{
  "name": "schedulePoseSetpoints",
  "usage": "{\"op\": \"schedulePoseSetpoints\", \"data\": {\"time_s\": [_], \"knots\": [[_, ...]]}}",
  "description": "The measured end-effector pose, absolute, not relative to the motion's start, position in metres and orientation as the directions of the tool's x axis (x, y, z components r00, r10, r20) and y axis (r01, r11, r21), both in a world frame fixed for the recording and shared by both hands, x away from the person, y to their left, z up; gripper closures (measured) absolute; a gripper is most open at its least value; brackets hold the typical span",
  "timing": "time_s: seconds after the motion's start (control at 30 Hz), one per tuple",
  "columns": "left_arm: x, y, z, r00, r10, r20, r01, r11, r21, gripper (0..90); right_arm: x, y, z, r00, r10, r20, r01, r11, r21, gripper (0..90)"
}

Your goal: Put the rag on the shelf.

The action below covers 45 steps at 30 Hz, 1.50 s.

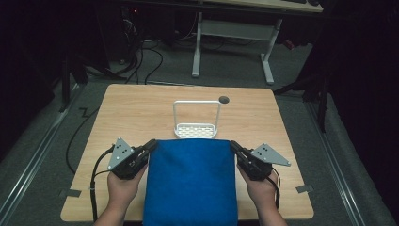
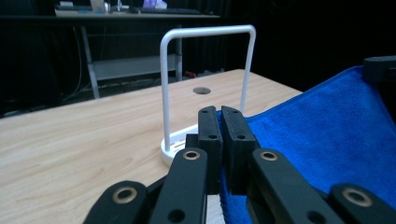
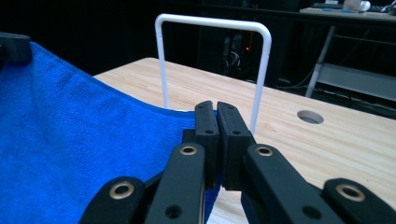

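Two hand-held grippers, left and right, each clamped on a corner of unlabelled blue cloth

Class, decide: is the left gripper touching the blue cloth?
Touching. In the left gripper view, the left gripper has its jaws closed on a corner of the blue cloth.

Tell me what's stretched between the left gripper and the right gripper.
The blue cloth spans the gap in the high view: the left gripper pinches its far left corner and the right gripper its far right corner, its far edge taut between them.
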<state>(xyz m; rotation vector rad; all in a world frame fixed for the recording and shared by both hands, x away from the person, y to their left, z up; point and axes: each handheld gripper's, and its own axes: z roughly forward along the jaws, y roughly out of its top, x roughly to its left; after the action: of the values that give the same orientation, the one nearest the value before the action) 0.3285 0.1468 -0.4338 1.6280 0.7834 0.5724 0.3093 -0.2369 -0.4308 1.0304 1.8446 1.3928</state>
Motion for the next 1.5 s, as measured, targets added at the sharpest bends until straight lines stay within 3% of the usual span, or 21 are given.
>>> {"op": "schedulePoseSetpoints", "data": {"time_s": [0.33, 0.93, 1.17, 1.5], "knots": [[0.314, 0.147, -0.413, 0.665, 0.747, -0.024, 0.117, -0.073, 0.990, 87.4, 0.298, -0.240, -0.413, -0.519, 0.854, -0.028, 0.166, 0.133, 0.977, 88.6], [0.281, 0.156, -0.371, 0.673, 0.739, 0.034, -0.032, -0.017, 0.999, 87.4, 0.258, -0.248, -0.362, -0.515, 0.853, -0.090, -0.030, 0.087, 0.996, 88.6], [0.287, 0.156, -0.371, 0.667, 0.744, 0.038, -0.026, -0.028, 0.999, 87.5, 0.259, -0.247, -0.359, -0.512, 0.853, -0.101, -0.036, 0.097, 0.995, 88.6], [0.323, 0.153, -0.354, 0.660, 0.748, 0.060, -0.024, -0.059, 0.998, 87.8, 0.288, -0.257, -0.347, -0.517, 0.853, -0.073, -0.005, 0.083, 0.997, 88.7]]}}
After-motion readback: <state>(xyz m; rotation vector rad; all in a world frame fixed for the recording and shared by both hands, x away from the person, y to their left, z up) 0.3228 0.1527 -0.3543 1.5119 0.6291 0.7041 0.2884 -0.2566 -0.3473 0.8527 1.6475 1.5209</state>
